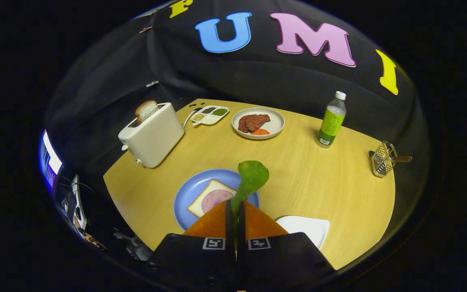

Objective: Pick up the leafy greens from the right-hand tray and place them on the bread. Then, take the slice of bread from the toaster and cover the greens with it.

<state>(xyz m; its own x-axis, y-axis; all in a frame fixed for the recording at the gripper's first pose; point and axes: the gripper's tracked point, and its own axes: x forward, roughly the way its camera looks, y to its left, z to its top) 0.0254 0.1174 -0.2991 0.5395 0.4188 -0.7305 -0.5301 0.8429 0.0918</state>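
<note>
Holding the greens [251, 178] by the stem, my gripper [235, 211] has its fingers pressed together on it; the leaf stands up just ahead of the tips, toward 12 o'clock.

1. Under the fingers, at 11 o'clock from the tips, I see a blue plate [193, 190]. On it lies a bread slice [209, 195] topped with a pink round of ham [215, 198]. The leaf hangs over the plate's 3 o'clock edge, above the bread's corner; I cannot tell whether it touches.
2. At 4 o'clock from the tips sits a white tray [306, 227], partly hidden by the gripper body.
3. Farther out at 10 o'clock stands a white toaster [152, 140] with a bread slice [146, 110] poking up from its slot.
4. Beyond the toaster, toward 12 o'clock, I see a divided dish [210, 114] with small fillings, and beside it a white plate [276, 123] with dark meat slices [253, 121] and an orange piece [260, 132].
5. At 2 o'clock stands a green bottle [331, 119] with a white cap.
6. At 3 o'clock, near the table [318, 182] edge, sits a wire basket [382, 160].
</note>
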